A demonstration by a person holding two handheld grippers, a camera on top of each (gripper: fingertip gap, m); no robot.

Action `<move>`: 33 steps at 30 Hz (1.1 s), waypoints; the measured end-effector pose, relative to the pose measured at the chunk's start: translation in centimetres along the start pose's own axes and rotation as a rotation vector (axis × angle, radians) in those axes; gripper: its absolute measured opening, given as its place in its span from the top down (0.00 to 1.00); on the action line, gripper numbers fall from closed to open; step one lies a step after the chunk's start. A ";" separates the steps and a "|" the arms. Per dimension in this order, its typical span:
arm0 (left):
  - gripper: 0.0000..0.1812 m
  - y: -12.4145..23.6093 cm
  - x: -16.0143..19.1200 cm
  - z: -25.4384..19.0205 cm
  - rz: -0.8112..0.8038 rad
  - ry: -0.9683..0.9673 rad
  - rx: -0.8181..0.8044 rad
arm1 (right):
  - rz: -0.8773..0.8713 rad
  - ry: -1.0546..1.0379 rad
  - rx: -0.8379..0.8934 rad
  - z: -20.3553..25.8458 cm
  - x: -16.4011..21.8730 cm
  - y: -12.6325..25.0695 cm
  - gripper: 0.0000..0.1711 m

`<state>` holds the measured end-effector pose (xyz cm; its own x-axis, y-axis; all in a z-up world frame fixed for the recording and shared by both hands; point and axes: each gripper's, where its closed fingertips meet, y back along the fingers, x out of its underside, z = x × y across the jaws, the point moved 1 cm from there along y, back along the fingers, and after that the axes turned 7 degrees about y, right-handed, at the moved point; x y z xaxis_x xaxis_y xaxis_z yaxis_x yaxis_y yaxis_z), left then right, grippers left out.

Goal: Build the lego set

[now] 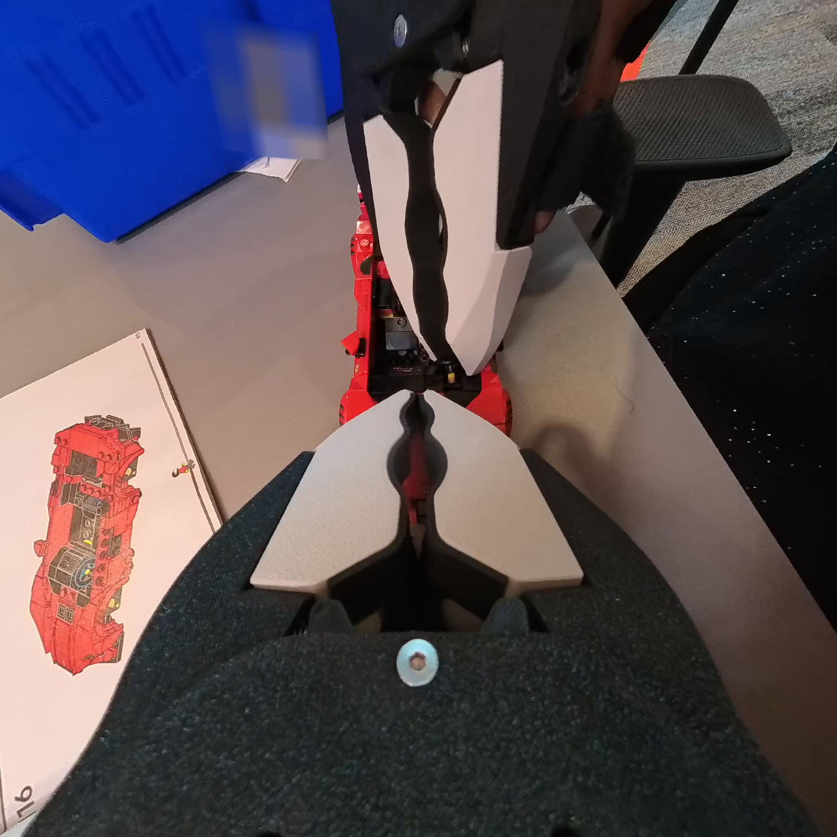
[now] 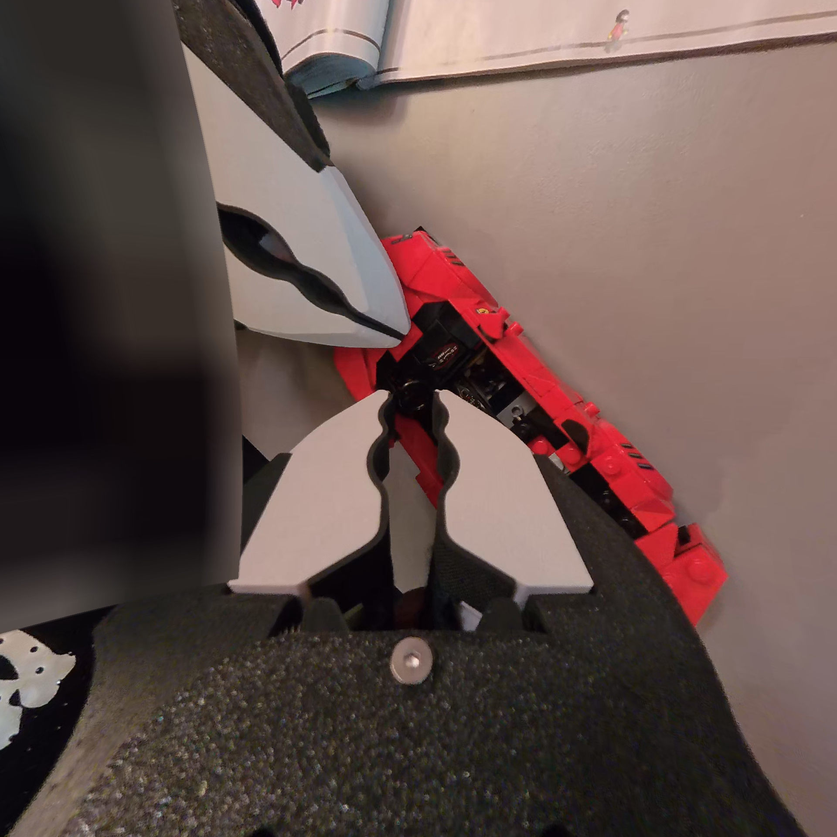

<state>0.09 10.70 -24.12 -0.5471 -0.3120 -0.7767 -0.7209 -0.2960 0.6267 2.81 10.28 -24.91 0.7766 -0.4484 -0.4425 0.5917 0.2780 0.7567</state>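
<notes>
The red and black lego car (image 1: pixel 362 290) (image 2: pixel 602 457) lies on the grey table (image 1: pixel 253 290); its open black cockpit faces up. My left gripper (image 1: pixel 417 396) is shut. Its tips press on the car's front by the cockpit, and red bodywork shows through the gap under its pads. It also shows in the right wrist view (image 2: pixel 402 336). My right gripper (image 2: pixel 413 398) reaches into the cockpit from the other side. Its tips are closed on a small black round piece (image 2: pixel 410 395). In the left wrist view the right gripper (image 1: pixel 453 367) comes down from above.
An open instruction booklet (image 1: pixel 90 498) (image 2: pixel 566 36) lies left of the car. A blue bin (image 1: pixel 113 113) stands at the back left. The table edge (image 1: pixel 634 326) runs close on the right, with a black chair (image 1: pixel 693 117) beyond it.
</notes>
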 end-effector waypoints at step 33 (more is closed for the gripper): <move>1.00 0.0 0.0 0.0 -0.009 0.002 0.009 | -0.040 0.070 0.074 -0.4 0.0 0.4 0.97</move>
<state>0.10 10.70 -24.09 -0.5399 -0.3110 -0.7822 -0.7298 -0.2902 0.6190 3.12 10.74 -24.81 0.7676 -0.3965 -0.5036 0.6067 0.1961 0.7703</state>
